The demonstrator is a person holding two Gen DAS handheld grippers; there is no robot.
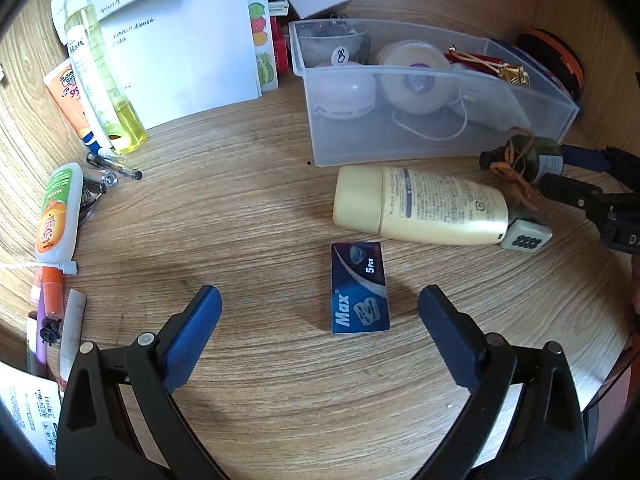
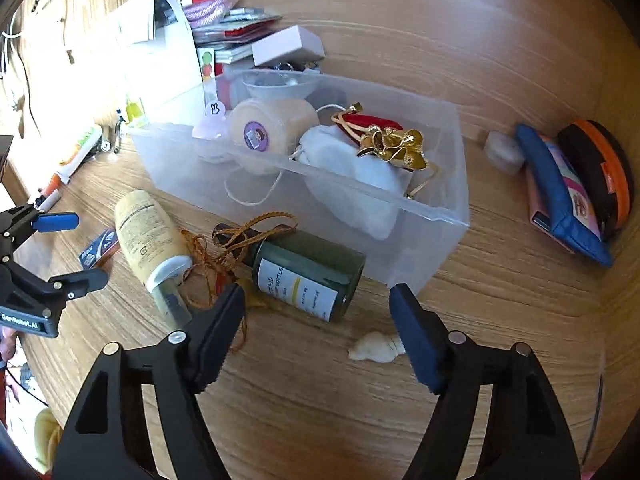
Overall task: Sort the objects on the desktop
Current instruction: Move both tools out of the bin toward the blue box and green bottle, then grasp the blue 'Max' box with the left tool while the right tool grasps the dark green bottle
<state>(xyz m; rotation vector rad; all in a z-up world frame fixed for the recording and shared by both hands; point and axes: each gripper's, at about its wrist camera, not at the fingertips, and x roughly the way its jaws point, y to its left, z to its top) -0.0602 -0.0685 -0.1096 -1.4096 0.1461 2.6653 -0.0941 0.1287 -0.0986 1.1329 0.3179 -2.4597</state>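
My left gripper (image 1: 320, 294) is open just above the wooden desk, with a small blue "Max" box (image 1: 359, 288) lying flat between its fingers, untouched. Beyond the box lie a cream lotion bottle (image 1: 420, 208) and a white tile (image 1: 526, 238). My right gripper (image 2: 318, 294) is open too. A dark green labelled bottle (image 2: 308, 276) with brown cord lies on its side, its base between the fingertips, and the pads are clear of it. A pale shell (image 2: 376, 348) rests by the right finger. A clear plastic bin (image 2: 424, 240) behind holds round containers, a white pouch and gold bells.
Along the left edge lie a yellow spray bottle (image 1: 102, 80), tubes (image 1: 56, 216), pens and papers (image 1: 180, 52). A blue pouch (image 2: 560, 196) and an orange-black case (image 2: 600, 176) lean against the right wall. Bare desk lies between the left gripper and the bin.
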